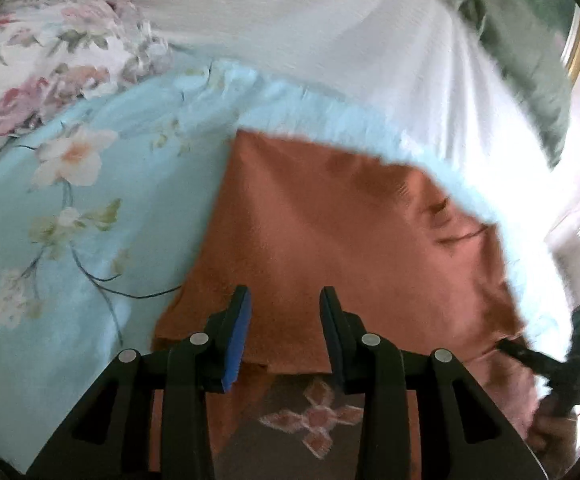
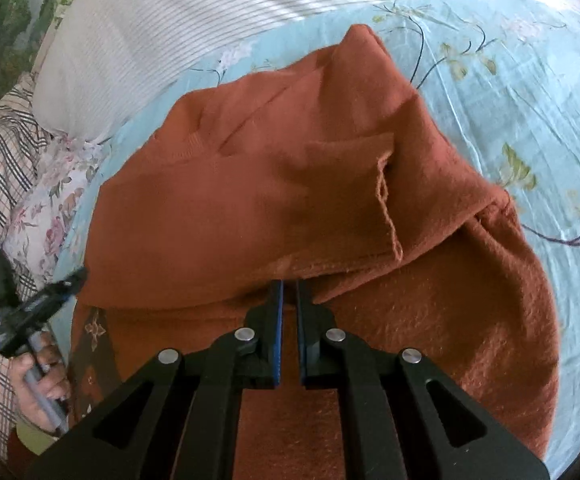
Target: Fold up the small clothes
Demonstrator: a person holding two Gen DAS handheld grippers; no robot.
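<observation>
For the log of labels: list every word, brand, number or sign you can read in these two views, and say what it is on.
No readable text in either view.
Rust-brown garment: no tag or print visible.
Dark fabric with a diamond-flower pattern: a motif, not letters.
Blue floral bedsheet: flowers only.
Left gripper and right gripper: no markings legible.

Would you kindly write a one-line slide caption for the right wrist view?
Right gripper pinches the folded edge of a rust-orange knit garment lying on a light-blue floral bedsheet.
</observation>
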